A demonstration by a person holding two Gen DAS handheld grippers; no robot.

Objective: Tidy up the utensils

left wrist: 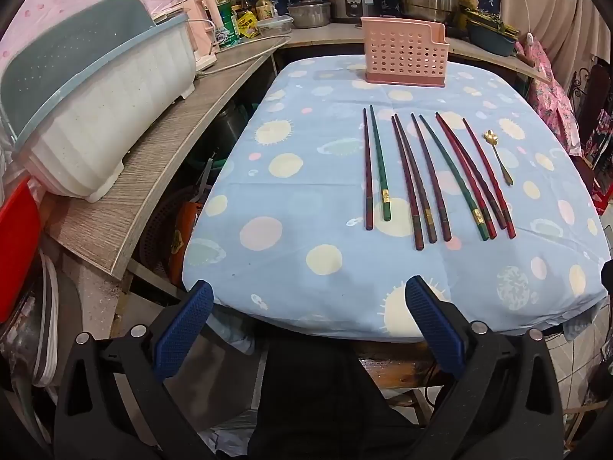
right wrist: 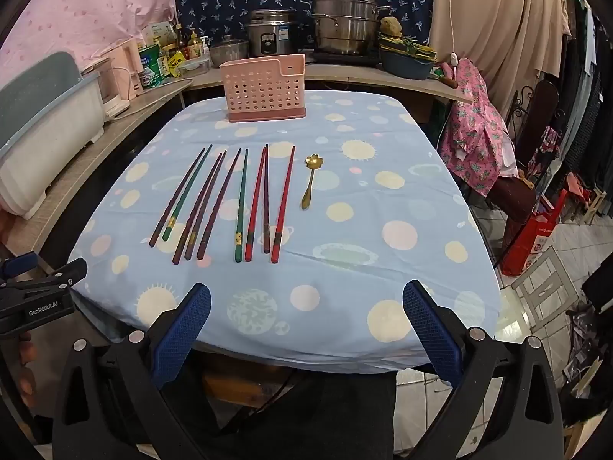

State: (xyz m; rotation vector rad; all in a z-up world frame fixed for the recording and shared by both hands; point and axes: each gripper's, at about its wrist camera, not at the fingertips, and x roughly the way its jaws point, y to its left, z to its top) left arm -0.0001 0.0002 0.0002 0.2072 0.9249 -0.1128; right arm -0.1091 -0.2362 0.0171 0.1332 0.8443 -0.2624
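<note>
Several red, dark red and green chopsticks (left wrist: 429, 176) (right wrist: 237, 199) lie side by side on the blue dotted tablecloth (left wrist: 299, 199) (right wrist: 383, 199). A small gold spoon (left wrist: 498, 155) (right wrist: 311, 182) lies to their right. A pink perforated utensil holder (left wrist: 404, 51) (right wrist: 264, 88) stands upright at the table's far edge. My left gripper (left wrist: 306, 299) is open and empty, at the near table edge. My right gripper (right wrist: 306, 301) is open and empty, also at the near edge. The left gripper's body also shows in the right wrist view (right wrist: 38, 291) at far left.
A wooden counter (left wrist: 161, 153) runs along the left with a white and blue dish rack (left wrist: 95, 88). Pots and a rice cooker (right wrist: 270, 36) stand on the back shelf. A chair with pink cloth (right wrist: 479, 126) stands at the table's right.
</note>
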